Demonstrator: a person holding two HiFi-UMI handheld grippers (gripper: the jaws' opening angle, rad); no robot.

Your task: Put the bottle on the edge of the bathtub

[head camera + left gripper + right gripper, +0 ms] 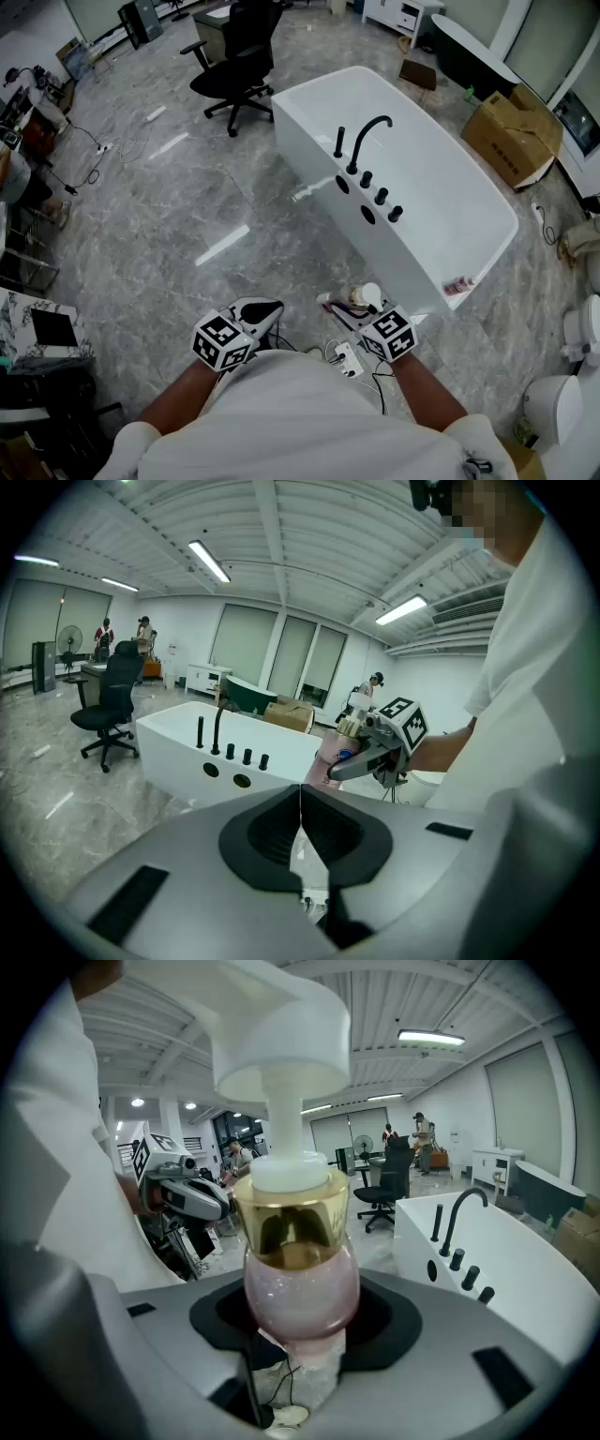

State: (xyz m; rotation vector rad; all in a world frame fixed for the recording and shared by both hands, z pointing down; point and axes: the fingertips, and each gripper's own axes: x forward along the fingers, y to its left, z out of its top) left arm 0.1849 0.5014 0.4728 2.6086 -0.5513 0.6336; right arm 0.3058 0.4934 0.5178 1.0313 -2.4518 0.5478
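Observation:
A pink pump bottle [300,1279] with a gold collar and a white pump head stands between the jaws of my right gripper [298,1327], which is shut on its body. In the head view that gripper [361,314] holds the bottle [367,296] just short of the near corner of the white bathtub [314,94]. The tub carries a black faucet [367,136] and knobs. My left gripper [262,312] hangs to the left over the floor, shut and holding nothing [300,829]. From it I see the right gripper with the bottle [330,754] in front of the tub [178,735].
A black office chair [239,56] stands beyond the tub's far end and a cardboard box [511,136] to its right. A power strip with cables [347,358] lies on the floor under my hands. A small pink item [459,284] rests on the tub's near rim.

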